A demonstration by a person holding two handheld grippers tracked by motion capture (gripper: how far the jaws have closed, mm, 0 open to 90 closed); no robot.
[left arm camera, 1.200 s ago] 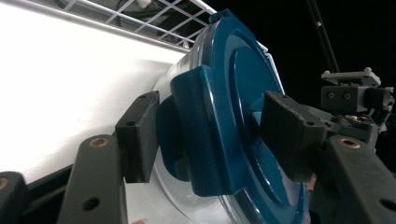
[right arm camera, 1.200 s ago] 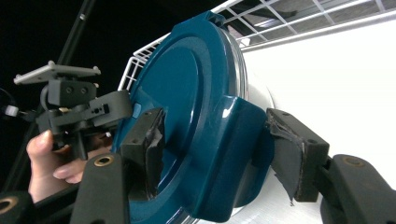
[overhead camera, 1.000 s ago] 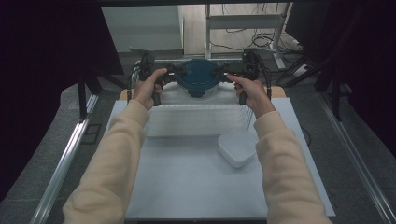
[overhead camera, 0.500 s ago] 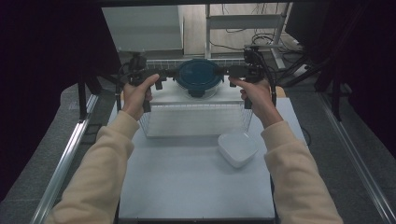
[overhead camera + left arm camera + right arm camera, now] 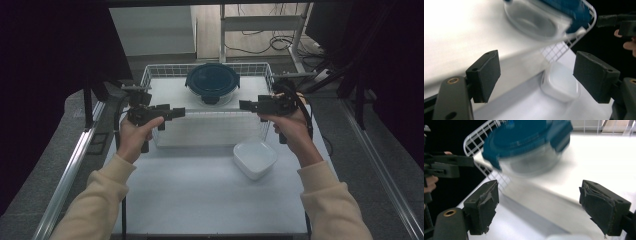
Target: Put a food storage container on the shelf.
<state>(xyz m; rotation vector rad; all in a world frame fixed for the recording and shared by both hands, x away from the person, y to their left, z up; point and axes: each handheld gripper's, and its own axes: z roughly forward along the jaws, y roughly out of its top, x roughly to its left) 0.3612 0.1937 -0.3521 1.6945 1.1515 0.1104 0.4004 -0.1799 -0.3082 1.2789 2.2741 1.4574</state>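
Both sets of jaws released and holding nothing, having just been opening. Left gripper (image 5: 172,113) at the basket's (image 5: 150,75) left side, right gripper (image 5: 246,105) at its right side, pointing at each other across it. Between them, in the basket at the worktop's (image 5: 200,200) far end: container (image 5: 212,84) with blue lid, apparently clear-walled, though blurred in both gripper views. White dish (image 5: 255,158) just in front of the basket, near the right hand (image 5: 292,127).

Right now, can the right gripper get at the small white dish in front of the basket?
Probably yes. The right gripper is open and empty, and the white dish sits on bare table outside the wire basket, with nothing covering it.
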